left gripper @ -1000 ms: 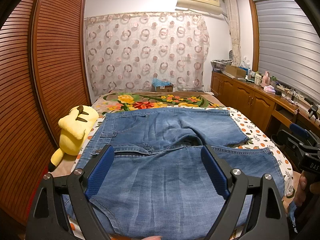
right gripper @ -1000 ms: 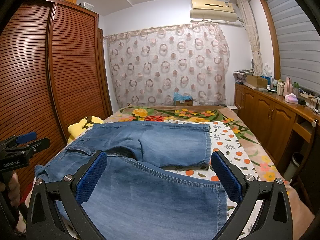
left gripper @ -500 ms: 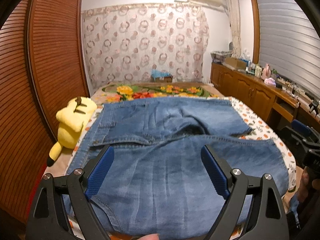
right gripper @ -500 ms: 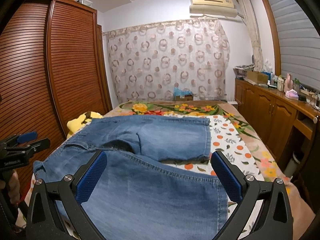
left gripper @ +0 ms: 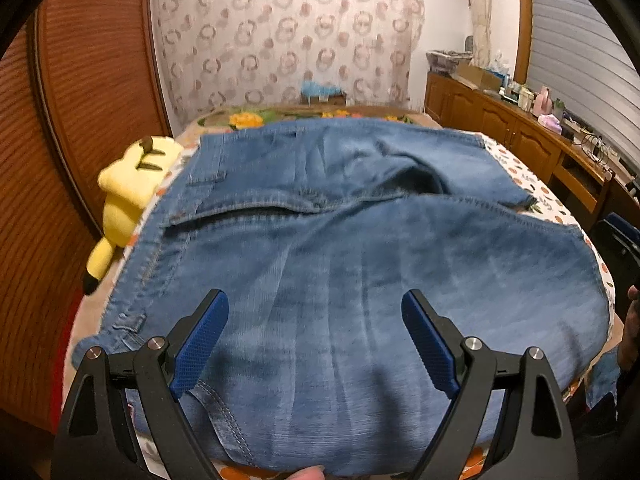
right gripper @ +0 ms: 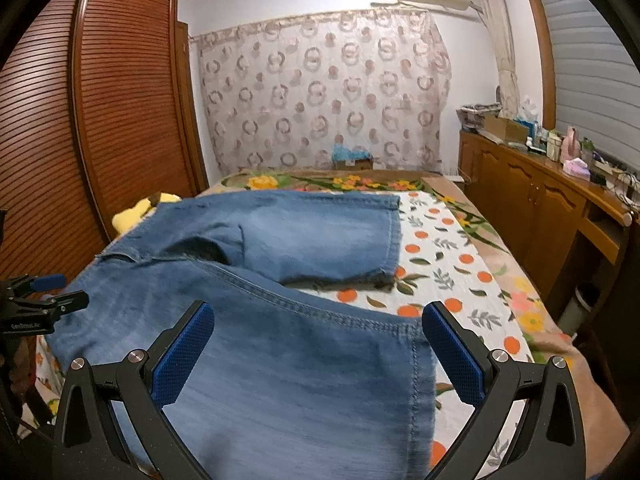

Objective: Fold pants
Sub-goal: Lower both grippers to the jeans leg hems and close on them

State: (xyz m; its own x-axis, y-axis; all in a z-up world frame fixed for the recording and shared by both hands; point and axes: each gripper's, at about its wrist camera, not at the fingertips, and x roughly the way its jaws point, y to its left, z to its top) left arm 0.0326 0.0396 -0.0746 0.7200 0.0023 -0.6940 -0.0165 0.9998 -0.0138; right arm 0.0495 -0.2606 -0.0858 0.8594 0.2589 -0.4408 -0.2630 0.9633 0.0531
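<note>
One pair of blue denim pants [left gripper: 360, 264], spread flat across bed [right gripper: 460, 248] with orange-and-leaf print cover; waistband toward left side, both legs running rightward, near leg overlapping far leg at crotch. Left gripper [left gripper: 314, 320]: held above near leg close to waist end, jaws spread wide, blue pads [left gripper: 198, 346] empty, nothing gripped. Right gripper [right gripper: 318, 338]: held above near leg toward hem, jaws likewise wide apart, empty. Yellow plush toy [left gripper: 128, 188] lying at bed's left edge, just beside waistband. Louvred wooden wardrobe [right gripper: 120, 120] at left; patterned curtain [right gripper: 320, 92] behind bed; wooden sideboard [right gripper: 532, 192] along right wall.
</note>
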